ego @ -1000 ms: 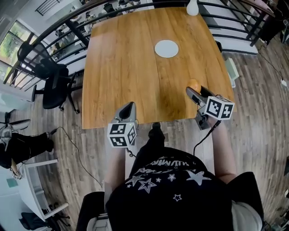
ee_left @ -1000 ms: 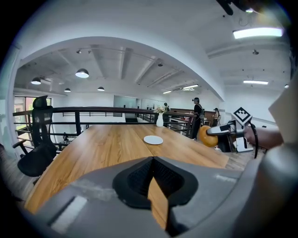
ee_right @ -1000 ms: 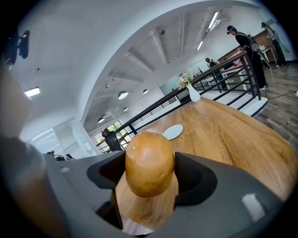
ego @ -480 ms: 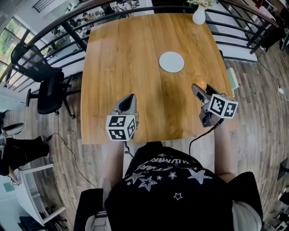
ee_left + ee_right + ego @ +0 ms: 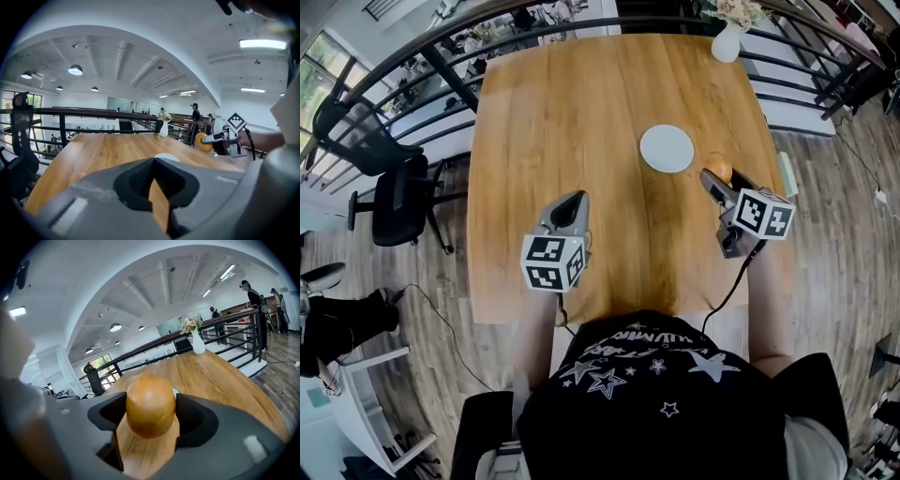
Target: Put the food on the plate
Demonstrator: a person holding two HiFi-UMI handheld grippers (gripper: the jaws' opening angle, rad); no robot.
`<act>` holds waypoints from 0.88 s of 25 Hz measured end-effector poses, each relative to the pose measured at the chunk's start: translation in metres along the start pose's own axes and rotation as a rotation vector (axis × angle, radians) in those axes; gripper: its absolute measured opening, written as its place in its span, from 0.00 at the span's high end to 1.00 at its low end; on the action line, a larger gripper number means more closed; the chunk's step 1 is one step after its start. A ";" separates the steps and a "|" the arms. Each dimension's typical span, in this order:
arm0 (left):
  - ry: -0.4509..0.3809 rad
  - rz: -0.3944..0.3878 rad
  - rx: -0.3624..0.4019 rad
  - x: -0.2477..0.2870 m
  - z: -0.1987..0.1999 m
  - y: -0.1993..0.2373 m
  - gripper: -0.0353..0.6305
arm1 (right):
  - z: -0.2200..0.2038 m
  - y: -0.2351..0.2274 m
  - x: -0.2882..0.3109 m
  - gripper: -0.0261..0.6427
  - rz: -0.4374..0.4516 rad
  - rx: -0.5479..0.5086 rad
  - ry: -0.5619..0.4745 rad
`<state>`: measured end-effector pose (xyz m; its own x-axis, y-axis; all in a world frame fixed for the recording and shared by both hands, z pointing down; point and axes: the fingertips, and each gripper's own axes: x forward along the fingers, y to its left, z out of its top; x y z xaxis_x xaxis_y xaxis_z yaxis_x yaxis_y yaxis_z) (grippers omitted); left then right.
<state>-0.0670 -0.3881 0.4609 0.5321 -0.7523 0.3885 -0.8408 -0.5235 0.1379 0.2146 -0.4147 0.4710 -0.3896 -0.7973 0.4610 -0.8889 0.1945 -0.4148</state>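
The wooden table [image 5: 572, 103] fills the scene ahead of you, and you stand at its near edge with both forearms stretched out over it. Your left forearm [image 5: 536, 328] runs almost straight forward, and the left gripper [image 5: 573, 199] sits over the near-left part of the table, its nose pointing away from you and its marker cube towards your body. Its jaws are drawn together to a thin slit, with nothing between them. Your right forearm [image 5: 766, 305] reaches further out along the table's right side, and the right gripper [image 5: 713, 175] is angled inward, tips up and to the left, towards the middle of the table. Its jaws are spread wide and clamped on the round golden-brown bun [image 5: 150, 404], one pad against each side of it. The bun is lifted clear of the wood.

The white plate [image 5: 667, 148] lies flat on the table, right of centre and bare. The bun, in the right gripper's tips, hangs just beside the plate's right rim, not yet over it. A white vase [image 5: 727, 42] with flowers stands at the far right corner.
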 end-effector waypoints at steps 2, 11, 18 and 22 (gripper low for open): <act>-0.001 -0.007 0.000 0.010 0.004 0.006 0.95 | 0.001 -0.001 0.014 0.46 -0.016 -0.022 0.018; 0.006 -0.041 0.025 0.045 0.004 0.022 0.95 | -0.016 -0.009 0.077 0.46 -0.063 -0.114 0.134; 0.028 -0.045 0.001 0.071 -0.003 0.035 0.95 | -0.026 -0.026 0.118 0.46 -0.102 -0.206 0.221; 0.033 -0.041 -0.008 0.079 -0.004 0.040 0.95 | -0.026 -0.034 0.133 0.46 -0.135 -0.235 0.250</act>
<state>-0.0588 -0.4671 0.5013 0.5630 -0.7164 0.4121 -0.8189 -0.5507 0.1613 0.1866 -0.5123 0.5672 -0.2862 -0.6661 0.6888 -0.9561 0.2460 -0.1593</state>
